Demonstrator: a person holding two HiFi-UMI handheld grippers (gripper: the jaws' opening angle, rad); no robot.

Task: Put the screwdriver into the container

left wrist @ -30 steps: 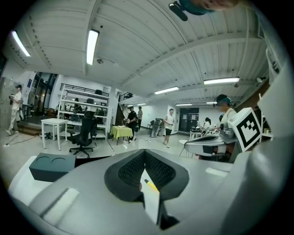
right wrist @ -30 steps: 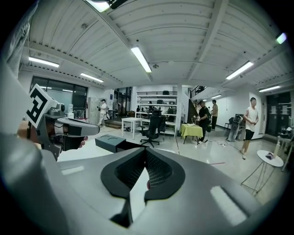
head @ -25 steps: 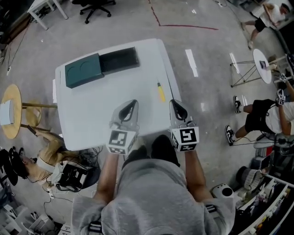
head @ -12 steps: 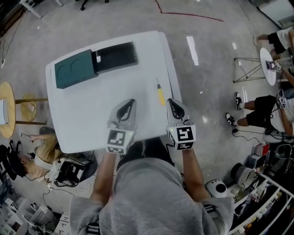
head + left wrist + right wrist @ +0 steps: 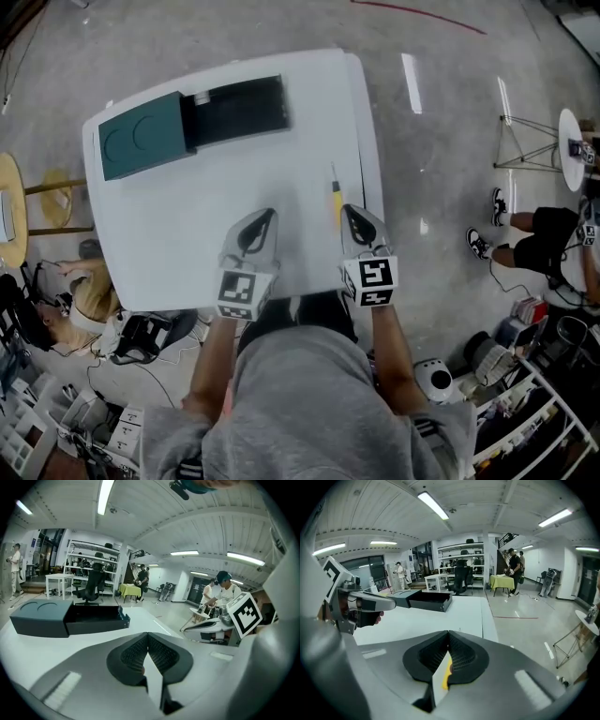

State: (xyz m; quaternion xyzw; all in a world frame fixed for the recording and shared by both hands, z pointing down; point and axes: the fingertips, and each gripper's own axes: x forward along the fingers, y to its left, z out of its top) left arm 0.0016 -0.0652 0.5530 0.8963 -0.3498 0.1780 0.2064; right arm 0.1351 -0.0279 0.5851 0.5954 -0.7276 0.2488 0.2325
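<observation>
While the container (image 5: 192, 124) stands open, the screwdriver (image 5: 337, 199) lies apart.

On the table (image 5: 187, 225), the container (image 5: 192, 127) sits at 11 o'clock from the centre and the screwdriver (image 5: 336, 199) at 3 o'clock, near the right edge. The left gripper (image 5: 258, 228) hangs at 5 o'clock, the right gripper (image 5: 361, 225) at 4 o'clock, just behind the screwdriver.

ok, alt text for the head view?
From above: a person holds the left gripper and right gripper, both shut and empty, over a white table. A yellow-handled screwdriver lies by the right gripper's tip; a dark green container, drawer open, sits far left.
</observation>
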